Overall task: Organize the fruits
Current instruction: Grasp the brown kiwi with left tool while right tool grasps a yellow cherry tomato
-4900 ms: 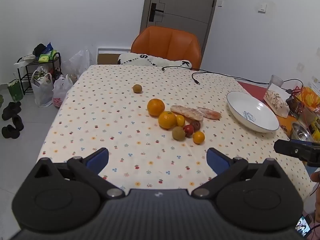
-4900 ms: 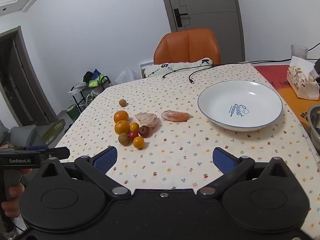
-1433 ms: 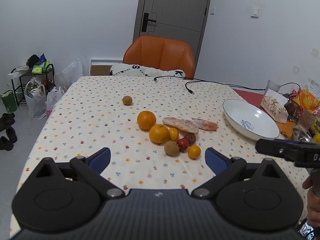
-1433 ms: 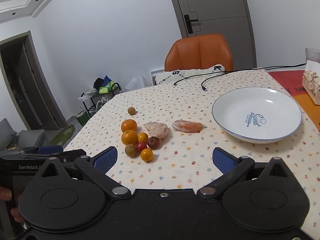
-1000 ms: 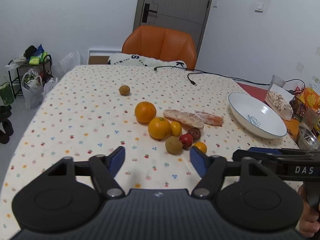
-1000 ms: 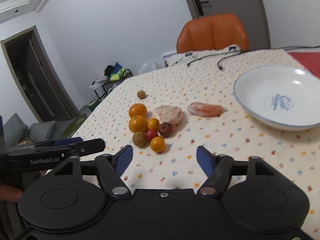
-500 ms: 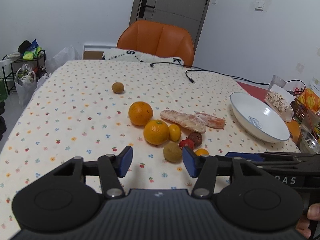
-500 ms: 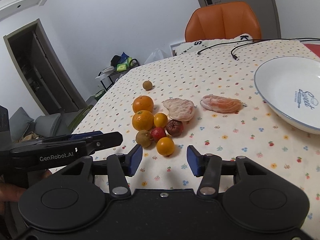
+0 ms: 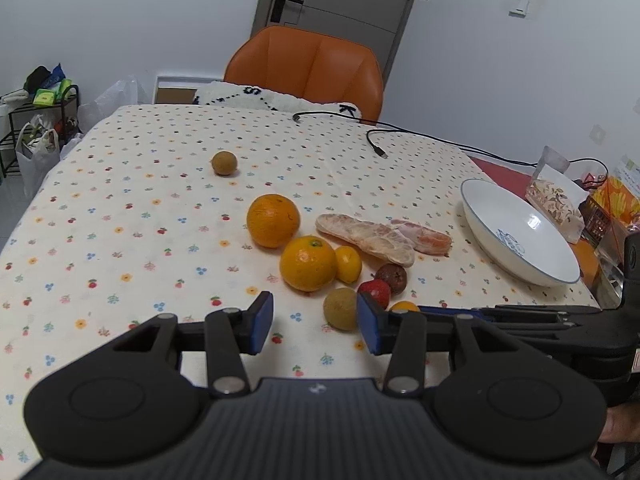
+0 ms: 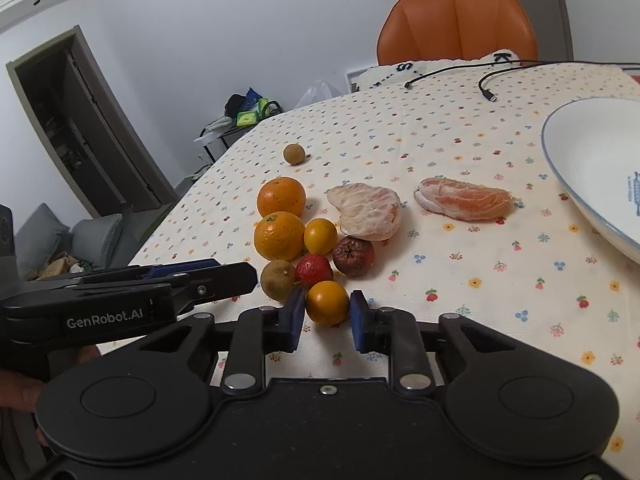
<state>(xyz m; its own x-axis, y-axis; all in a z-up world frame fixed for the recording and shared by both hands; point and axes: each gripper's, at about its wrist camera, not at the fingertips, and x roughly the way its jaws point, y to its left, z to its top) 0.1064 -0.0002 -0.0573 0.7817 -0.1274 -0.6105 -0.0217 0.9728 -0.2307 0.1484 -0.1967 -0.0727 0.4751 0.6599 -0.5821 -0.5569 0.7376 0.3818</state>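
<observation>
though clustered, two big oranges point(image 10: 280, 216) touch.

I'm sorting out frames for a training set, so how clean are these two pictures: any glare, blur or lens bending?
Left wrist view: sharp, evenly lit, soft shadows under the fruit; a bright glare spot inside the white bowl; the door frame leans and the corners go dark. Right wrist view: also sharp, no glare on the bowl; the dark doorway bows strongly, and the table edge curves.

Fruit cluster point(image 10: 304, 248) on tablecloth — oranges, kumquats, longans, red berry; two peeled segments point(image 10: 464, 199) beside.
</observation>
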